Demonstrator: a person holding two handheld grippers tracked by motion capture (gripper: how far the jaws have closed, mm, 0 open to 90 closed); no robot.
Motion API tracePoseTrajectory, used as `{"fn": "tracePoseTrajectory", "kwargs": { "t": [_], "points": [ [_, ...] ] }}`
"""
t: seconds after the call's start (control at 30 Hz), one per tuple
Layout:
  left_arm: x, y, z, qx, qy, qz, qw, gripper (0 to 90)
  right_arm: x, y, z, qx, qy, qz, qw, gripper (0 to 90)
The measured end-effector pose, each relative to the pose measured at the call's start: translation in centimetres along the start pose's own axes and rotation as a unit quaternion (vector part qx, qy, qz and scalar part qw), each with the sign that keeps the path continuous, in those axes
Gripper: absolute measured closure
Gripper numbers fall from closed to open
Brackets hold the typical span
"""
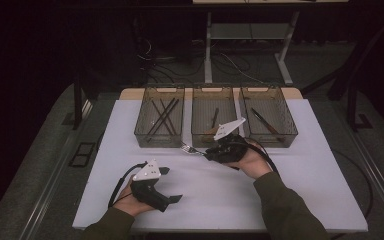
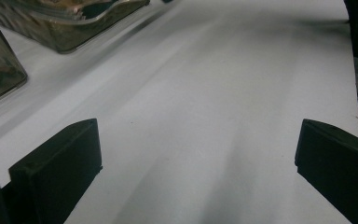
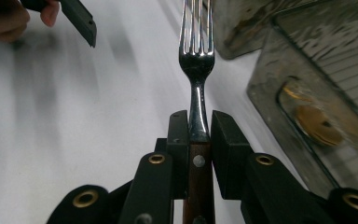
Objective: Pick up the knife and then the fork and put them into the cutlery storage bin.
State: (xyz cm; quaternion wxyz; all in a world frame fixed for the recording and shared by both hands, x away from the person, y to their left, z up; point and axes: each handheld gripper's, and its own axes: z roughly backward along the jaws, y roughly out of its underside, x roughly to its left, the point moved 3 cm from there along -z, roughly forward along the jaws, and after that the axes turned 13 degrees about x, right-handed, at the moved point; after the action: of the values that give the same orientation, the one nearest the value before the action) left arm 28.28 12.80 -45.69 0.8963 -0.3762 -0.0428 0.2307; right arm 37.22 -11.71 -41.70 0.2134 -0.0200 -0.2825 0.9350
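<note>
gripping fork (image 3: 196, 60), right gripper (image 3: 199, 127) clamped

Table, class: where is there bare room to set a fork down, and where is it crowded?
Bare: the white table right of the right hand, and the strip left of the left tongs. Crowded: the far edge, where three bins stand side by side.

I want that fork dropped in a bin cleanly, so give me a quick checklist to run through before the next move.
1. Right gripper shut on the fork: ok.
2. Fork in line with the jaws: ok.
3. Fork lifted off the table: cannot tell.
4. Left gripper open, apart from the fork: ok.
5. Three bins stand ahead; the middle bin is nearest the tines: ok.
6. Which bin takes forks: cannot tell.
</note>
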Motion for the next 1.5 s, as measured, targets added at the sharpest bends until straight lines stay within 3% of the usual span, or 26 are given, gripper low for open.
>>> {"fn": "tracePoseTrajectory", "kwargs": {
  "t": [0.4,0.97,1.27,1.5],
  "points": [
    [1.0,0.0,-0.1,-0.002,-0.008,0.004,1.0,0.0,-1.8,1.5,3.6,-0.029,0.018,-0.03,0.999,77.7],
    [0.5,0.0,-0.1,0.002,-0.005,-0.003,1.0,0.0,-4.8,3.1,7.3,-0.047,0.057,-0.066,0.995,77.7],
    [0.5,0.0,-0.2,0.002,-0.005,-0.002,1.0,0.0,-7.7,4.4,9.8,-0.058,0.09,-0.115,0.9876,77.7],
    [0.5,0.0,-0.2,0.002,-0.005,-0.001,1.0,0.0,-9.9,5.3,11.1,-0.05,0.12,-0.145,0.9809,77.7]
  ]
}}
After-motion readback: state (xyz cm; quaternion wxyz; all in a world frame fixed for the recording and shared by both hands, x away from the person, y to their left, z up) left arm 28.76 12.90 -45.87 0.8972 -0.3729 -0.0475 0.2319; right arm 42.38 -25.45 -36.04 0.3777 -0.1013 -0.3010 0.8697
